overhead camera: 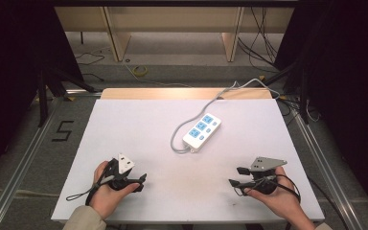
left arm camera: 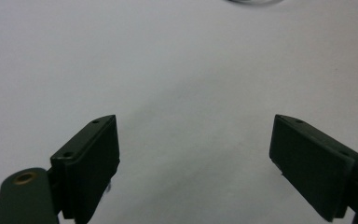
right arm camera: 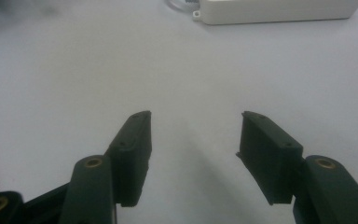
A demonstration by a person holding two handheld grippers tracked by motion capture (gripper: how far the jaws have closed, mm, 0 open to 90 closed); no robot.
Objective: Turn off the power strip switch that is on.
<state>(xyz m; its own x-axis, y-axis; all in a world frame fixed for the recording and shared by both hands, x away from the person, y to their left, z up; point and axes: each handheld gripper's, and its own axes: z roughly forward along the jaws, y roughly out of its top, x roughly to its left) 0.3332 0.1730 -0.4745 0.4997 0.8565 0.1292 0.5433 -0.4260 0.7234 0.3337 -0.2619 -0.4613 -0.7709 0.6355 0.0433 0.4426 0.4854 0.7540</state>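
Plainly, one white power strip [overhead camera: 201, 132] with three blue sockets lies just past the centre of the white table [overhead camera: 124, 129], its grey cable [overhead camera: 211, 103] looping off toward one o'clock. Two grippers rest near the front edge: the left gripper [overhead camera: 141, 182] at seven o'clock, its jaws spread wide over bare tabletop, and the right gripper [overhead camera: 236, 176] at five o'clock, jaws also parted, empty, with the strip's end beyond them in its own view. Around the table are grey floor, a taped "5" [overhead camera: 63, 130] at nine o'clock, black drapes and wooden furniture behind.
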